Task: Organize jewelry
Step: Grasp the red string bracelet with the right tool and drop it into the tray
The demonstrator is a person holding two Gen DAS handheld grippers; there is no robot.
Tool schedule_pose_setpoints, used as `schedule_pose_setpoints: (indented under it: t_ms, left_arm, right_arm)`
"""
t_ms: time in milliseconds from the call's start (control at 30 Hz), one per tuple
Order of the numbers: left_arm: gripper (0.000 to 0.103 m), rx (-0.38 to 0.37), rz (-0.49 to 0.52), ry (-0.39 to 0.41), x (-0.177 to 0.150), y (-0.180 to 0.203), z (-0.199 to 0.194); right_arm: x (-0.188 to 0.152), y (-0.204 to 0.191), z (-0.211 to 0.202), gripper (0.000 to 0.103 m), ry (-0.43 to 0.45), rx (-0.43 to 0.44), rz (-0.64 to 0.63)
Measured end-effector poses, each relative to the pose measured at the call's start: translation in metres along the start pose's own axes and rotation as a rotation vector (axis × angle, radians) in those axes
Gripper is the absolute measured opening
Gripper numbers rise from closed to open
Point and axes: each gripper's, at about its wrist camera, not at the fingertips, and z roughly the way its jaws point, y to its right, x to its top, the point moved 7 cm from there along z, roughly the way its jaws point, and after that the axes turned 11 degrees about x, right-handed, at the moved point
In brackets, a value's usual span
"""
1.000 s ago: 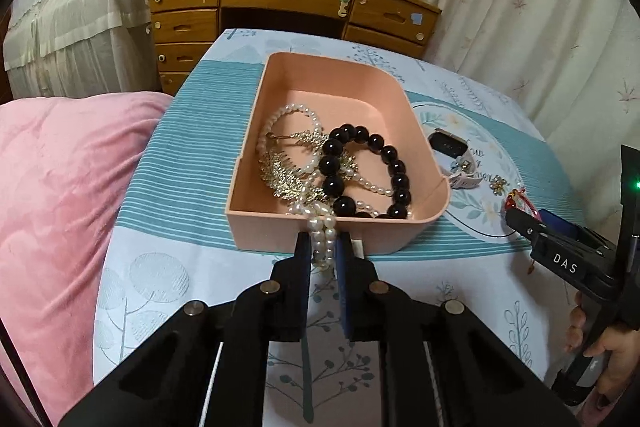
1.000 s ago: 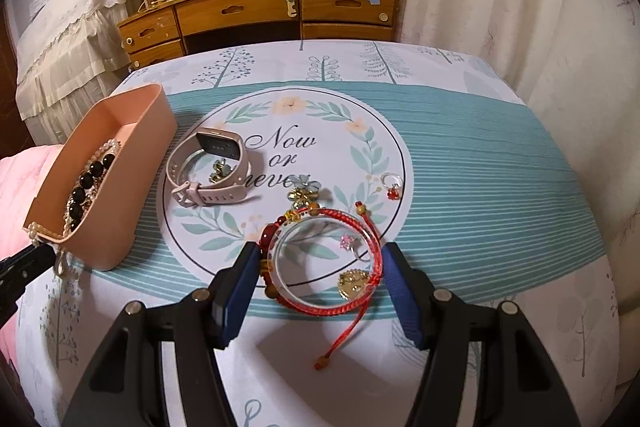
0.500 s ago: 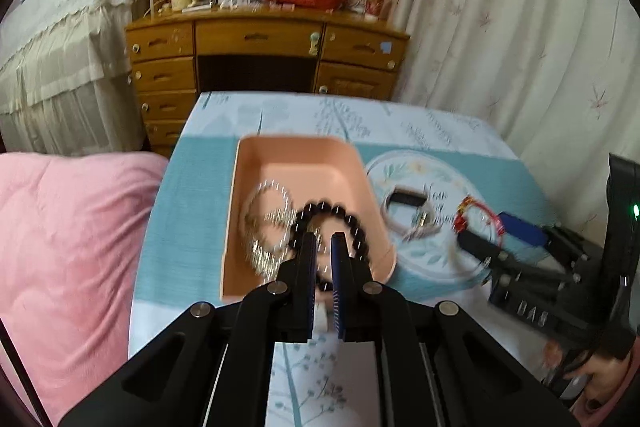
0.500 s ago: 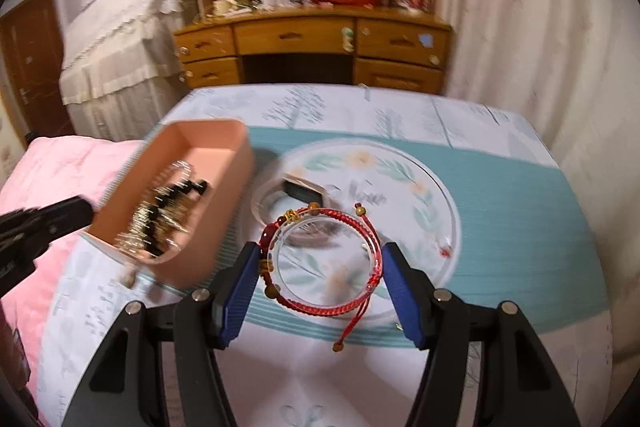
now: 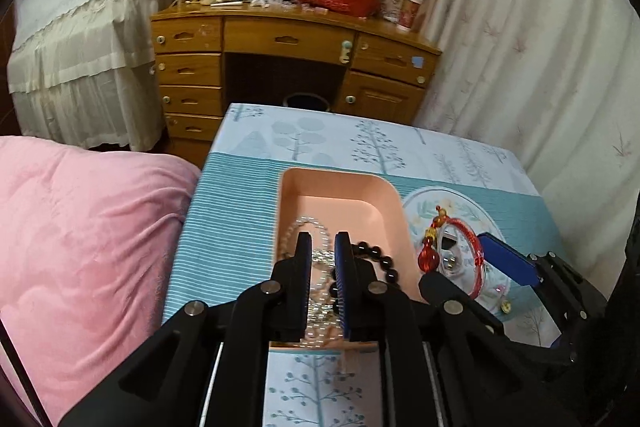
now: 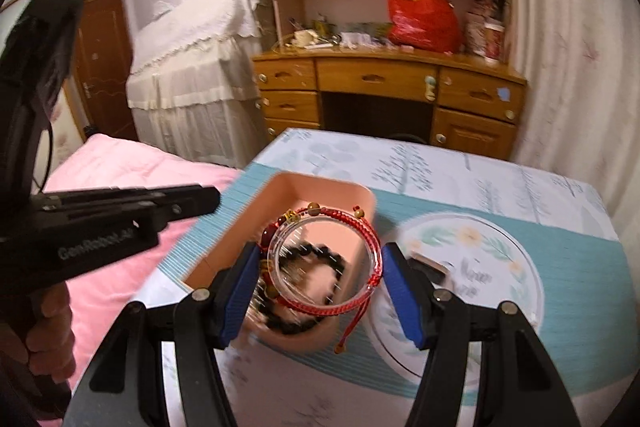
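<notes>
The right tool (image 6: 314, 277) clamps the red bracelets (image 6: 324, 263) above the pink tray (image 6: 280, 187) – poised for dropping in – while the left tool (image 5: 322, 267), nearly together and apparently empty, hangs clear.

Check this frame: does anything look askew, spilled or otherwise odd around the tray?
One thing: a pearl strand hangs over the near rim of the pink tray, rather than lying inside. The right tool holds the red bracelets above the tray, as expected.
</notes>
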Motion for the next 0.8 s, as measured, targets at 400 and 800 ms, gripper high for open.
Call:
schedule_pose_setpoints:
  t_ms: [400,800]
  left_arm:
    - [0.078,0.103,-0.085,-0.041,0.003,-0.032,-0.003]
    - [0.093,-0.048,-0.16,-0.269,-0.035,0.039,-0.013]
  right_arm:
    - [-0.005,-0.001,0.018,0.078,-0.056,0.046,0.035]
    - [-0.053,0.045,-0.022,0.078,-0.103,-0.112,0.103]
